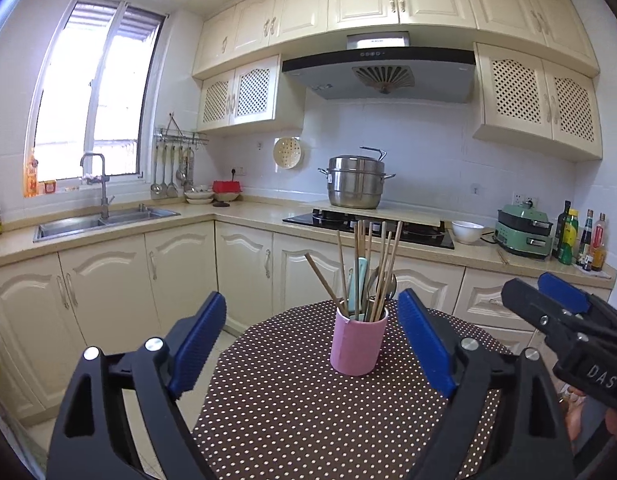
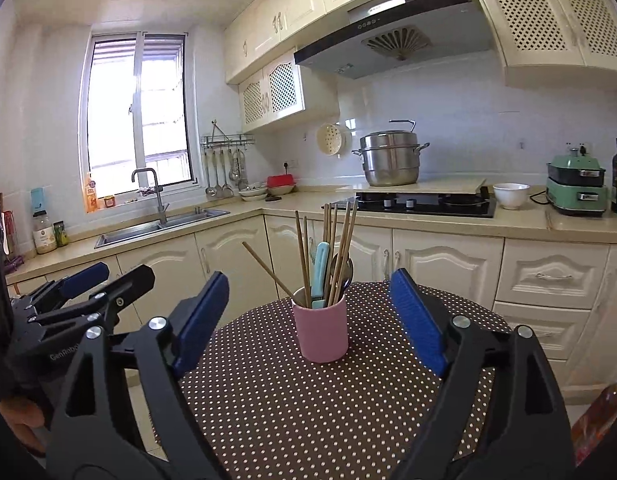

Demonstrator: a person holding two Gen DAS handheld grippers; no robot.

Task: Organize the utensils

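Utensils stand gathered in a pink cup on the dotted surface, both grippers released.

A round surface (image 1: pixel 292 400) under a brown cloth with white dots fills the near middle, with cream kitchen cabinets and a steel pot (image 1: pixel 354 182) on the far counter. Toward the surface's far edge the pink cup (image 1: pixel 358 340) stands upright, holding wooden chopsticks (image 1: pixel 382 268), a pale teal handle (image 1: pixel 359 280) and a metal spoon (image 2: pixel 344 270). The left gripper (image 1: pixel 312 344) and right gripper (image 2: pixel 308 322) sit near, jaws spread wide with nothing between them, apart from the cup.
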